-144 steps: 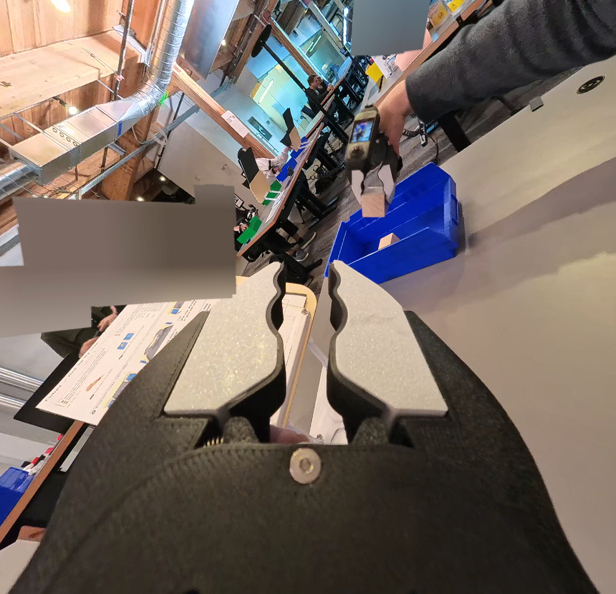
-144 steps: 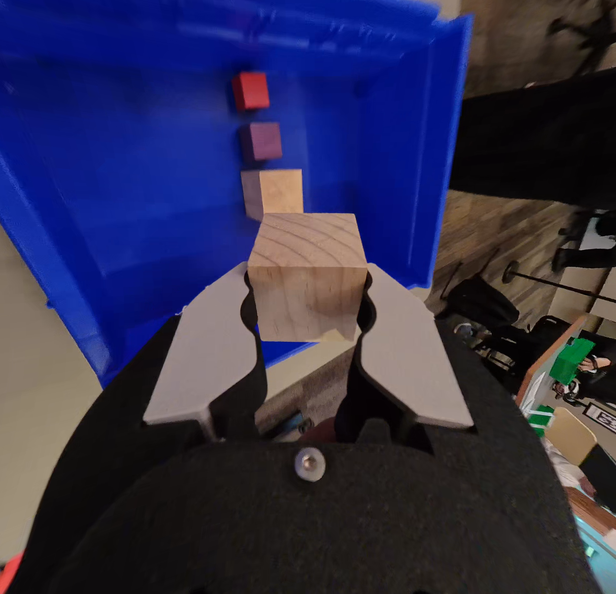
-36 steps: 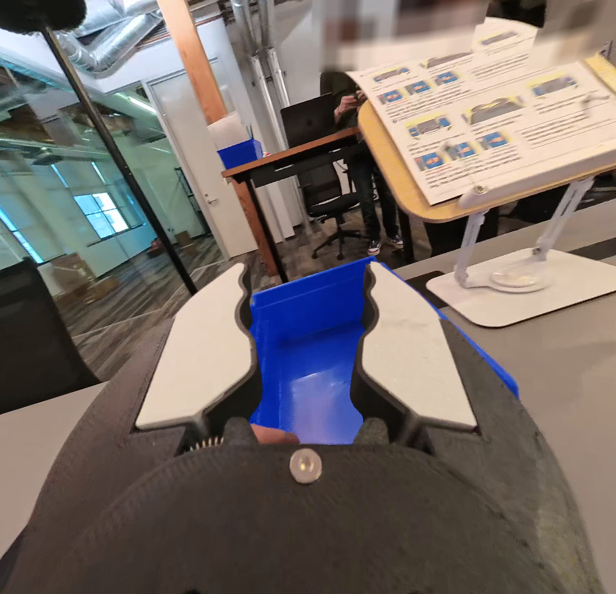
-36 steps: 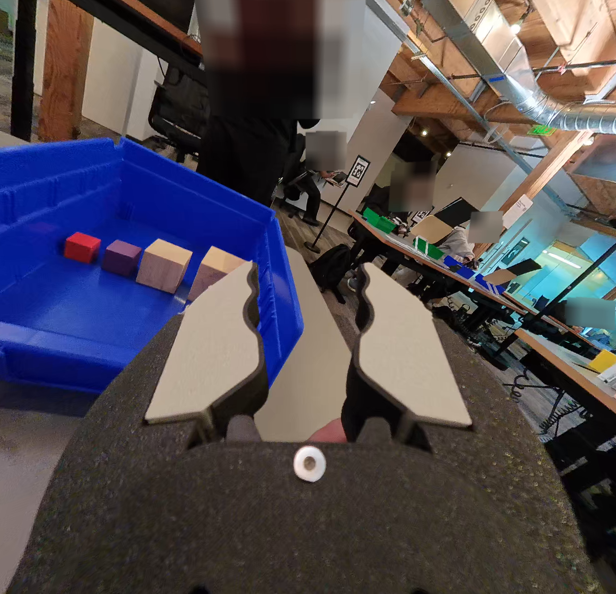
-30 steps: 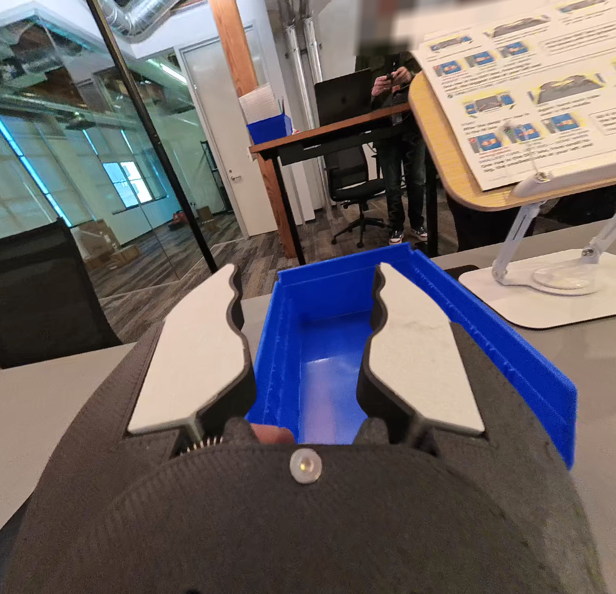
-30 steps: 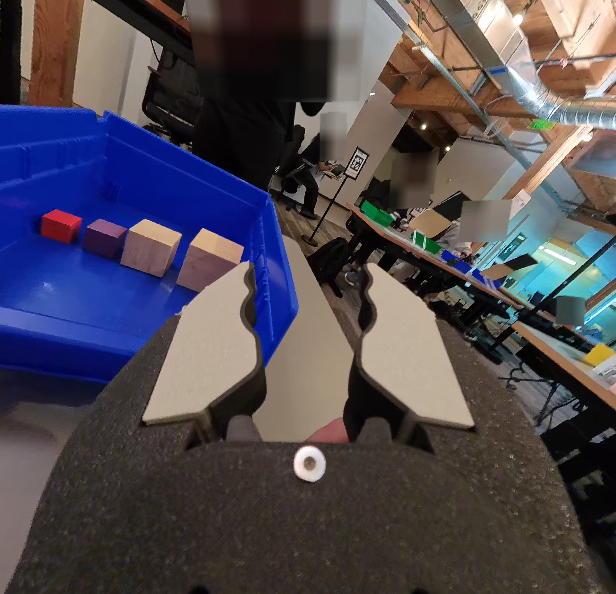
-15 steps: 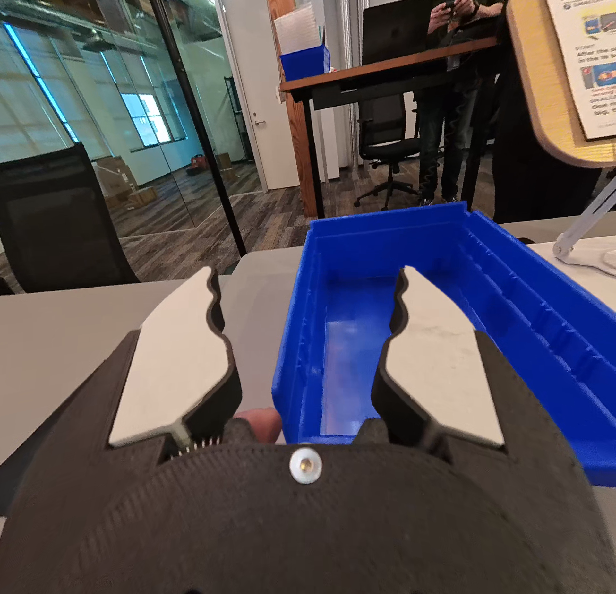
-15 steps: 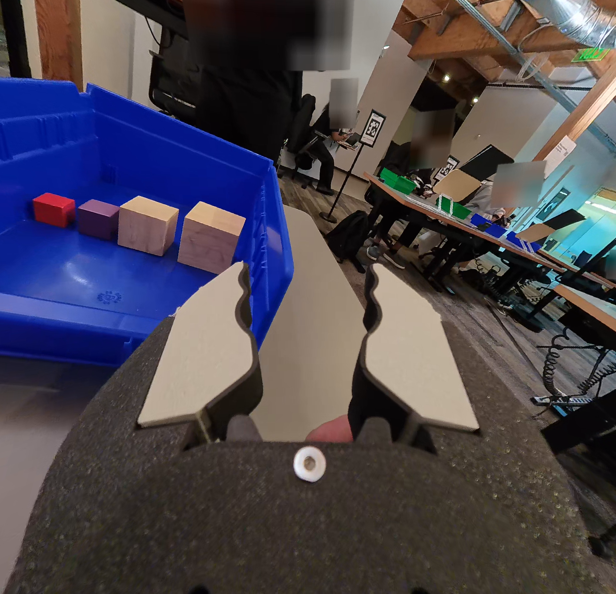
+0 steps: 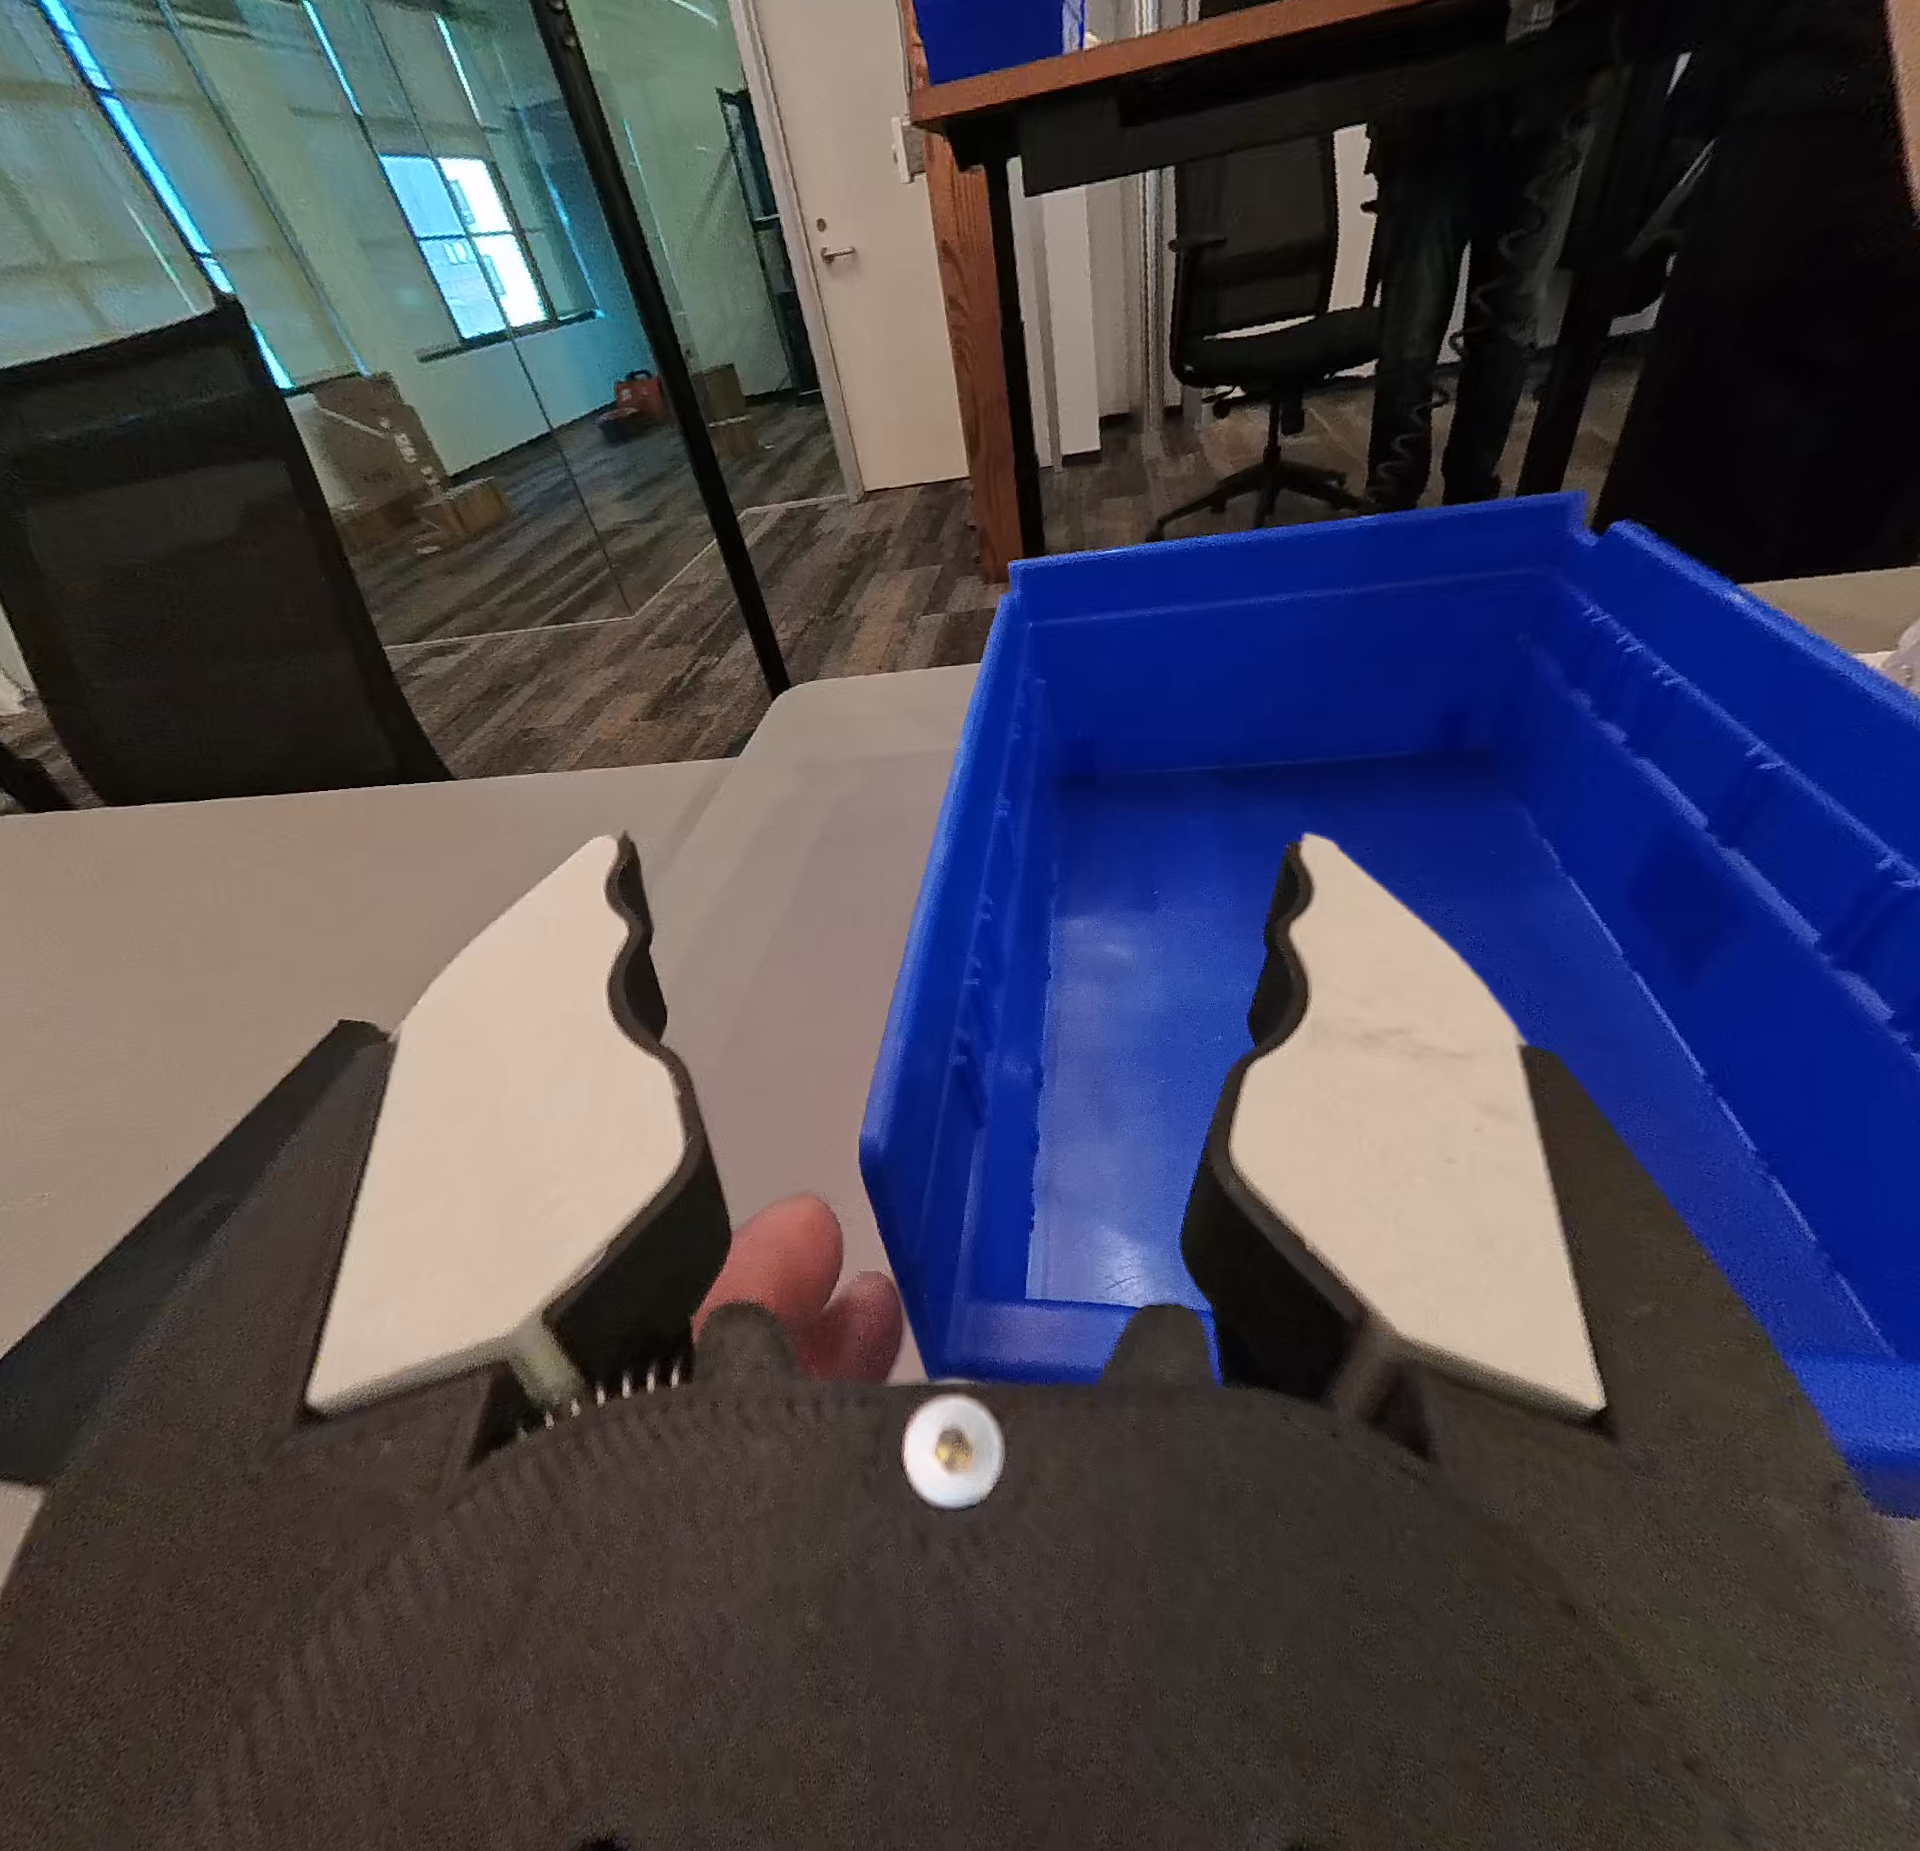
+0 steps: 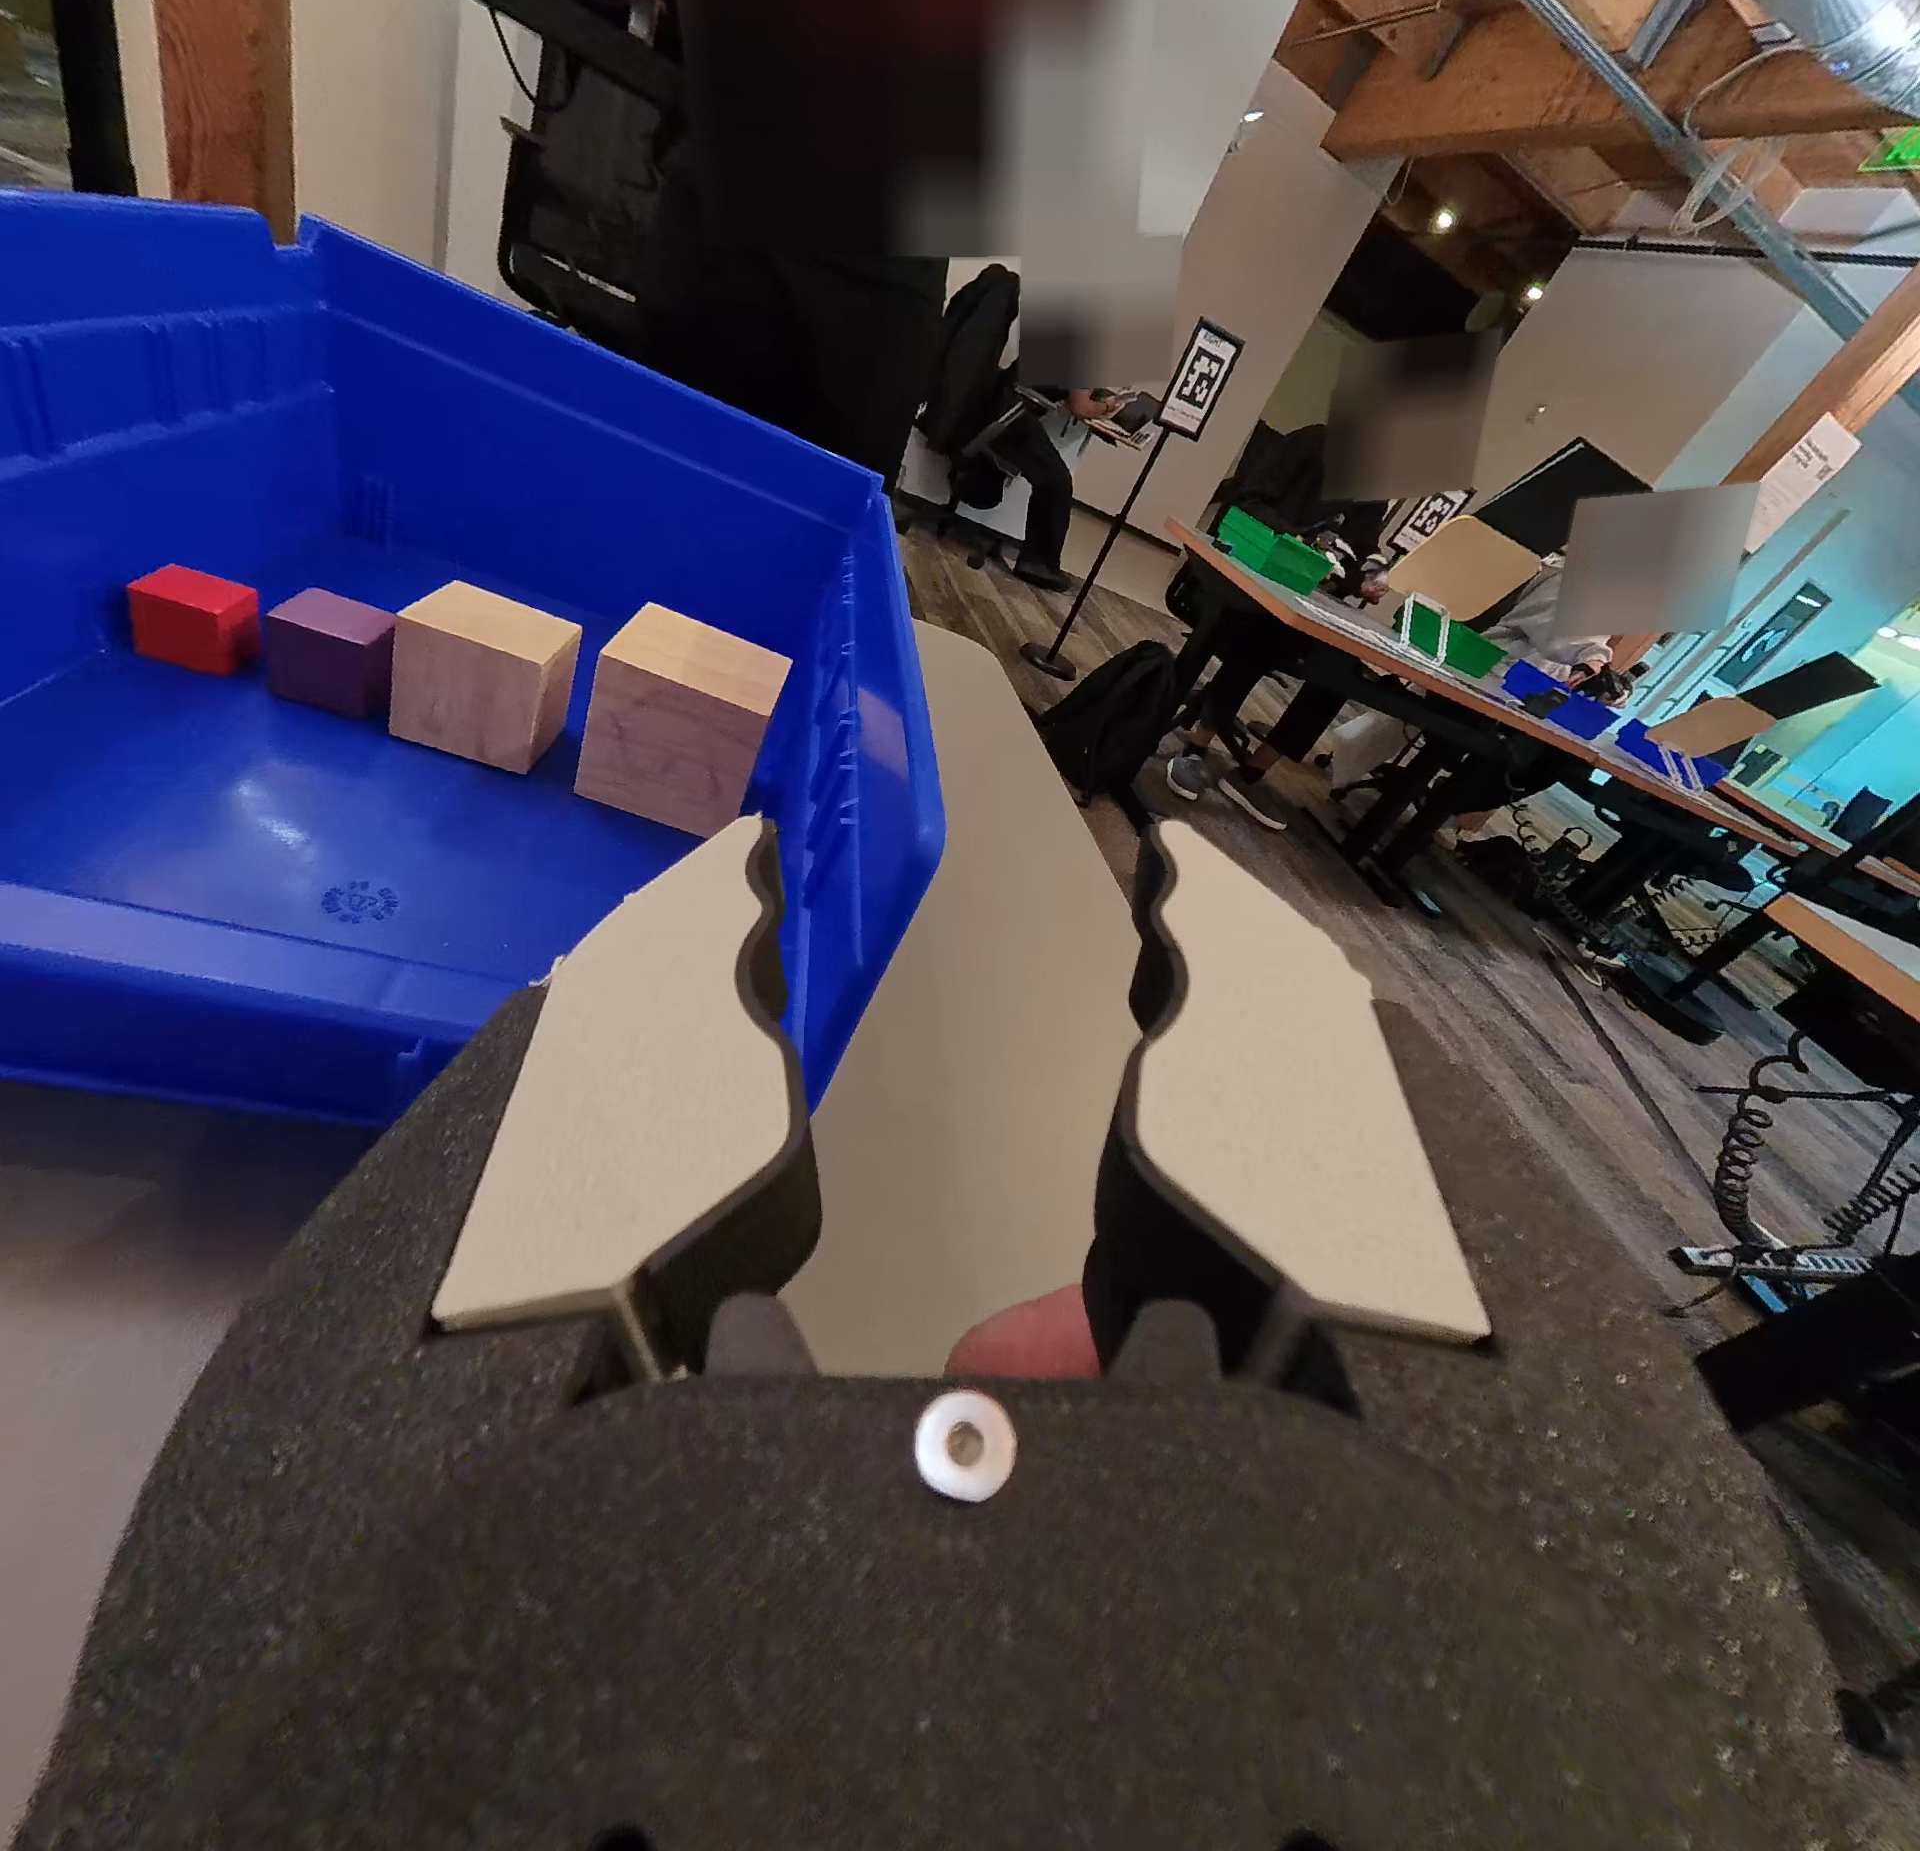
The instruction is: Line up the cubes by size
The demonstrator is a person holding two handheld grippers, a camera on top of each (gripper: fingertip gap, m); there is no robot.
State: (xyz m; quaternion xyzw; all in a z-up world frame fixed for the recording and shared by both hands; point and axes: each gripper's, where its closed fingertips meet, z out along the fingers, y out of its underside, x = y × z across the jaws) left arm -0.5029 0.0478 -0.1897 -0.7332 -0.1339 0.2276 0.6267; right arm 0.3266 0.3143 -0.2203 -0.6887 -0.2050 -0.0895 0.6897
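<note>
I am standing at a flat grey table (image 9: pixel 260 970) in an open office with plank flooring.

On the table sits a large blue plastic storage bin (image 10: pixel 623 430) with ribbed walls. In my right wrist view it lies to the left of my right gripper (image 10: pixel 951 845), whose two pale, wavy-edged fingers are spread apart with nothing between them but bare tabletop. The left finger (image 10: pixel 644 1074) overlaps the bin's near right corner in the view.

My left wrist view shows a blue plastic bin (image 9: pixel 1558 658) from one short end, and only bare floor shows inside it. My left gripper (image 9: pixel 956 856) is spread very wide and holds nothing. One finger (image 9: pixel 520 1074) is over the table, and the other (image 9: pixel 1382 1105) is over the bin's interior.

Inside the bin, in the right wrist view, four cubes stand in a row along the floor. From right to left they are a large plain wooden cube (image 10: pixel 675 721), a slightly smaller plain wooden cube (image 10: pixel 478 674), a small purple cube (image 10: pixel 327 651) and the smallest, a red cube (image 10: pixel 192 617).
</note>
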